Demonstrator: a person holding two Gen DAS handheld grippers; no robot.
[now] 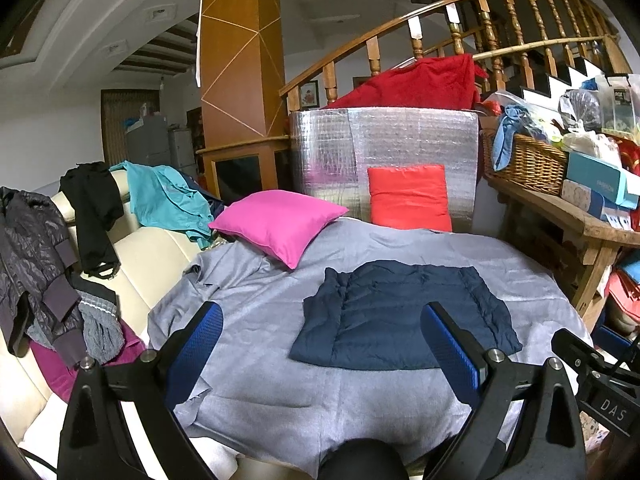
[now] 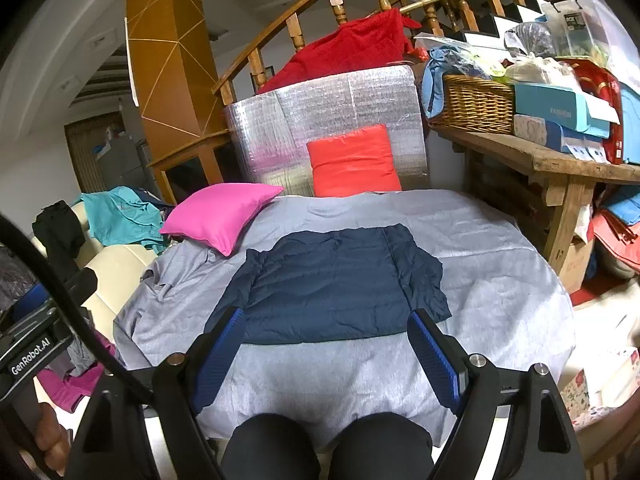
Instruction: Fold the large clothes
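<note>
1. Nearest to the cameras are the two claws. The left claw (image 1: 322,344) has its blue pads wide apart and holds nothing. The right claw (image 2: 326,346) is the same: spread wide, nothing between the pads.
2. Both claws hover above the near part of the grey sheet (image 2: 500,280) that covers the bed, and the person's knees show at the lower edge.
3. The navy padded jacket (image 2: 332,284) lies flat on the sheet, straight ahead of both claws and a little below them. It already looks folded into a rough rectangle, with its longer side running left to right.
4. In the right wrist view, the jacket's near edge sits between the pads, so I judge the right claw is slightly nearer. In the left wrist view the jacket is shifted to the right of centre.
5. Its right side has a loose, wrinkled flap (image 2: 424,280), which probably needs attention in the next fold.
6. Further back, a pink cushion (image 2: 220,216) rests on the sheet's left corner, apart from the jacket, and an orange cushion (image 2: 354,164) stands behind.
7. Farthest, a wicker basket (image 2: 472,104) on the wooden tabletop (image 2: 560,164) holds blue cloth and bags.
</note>
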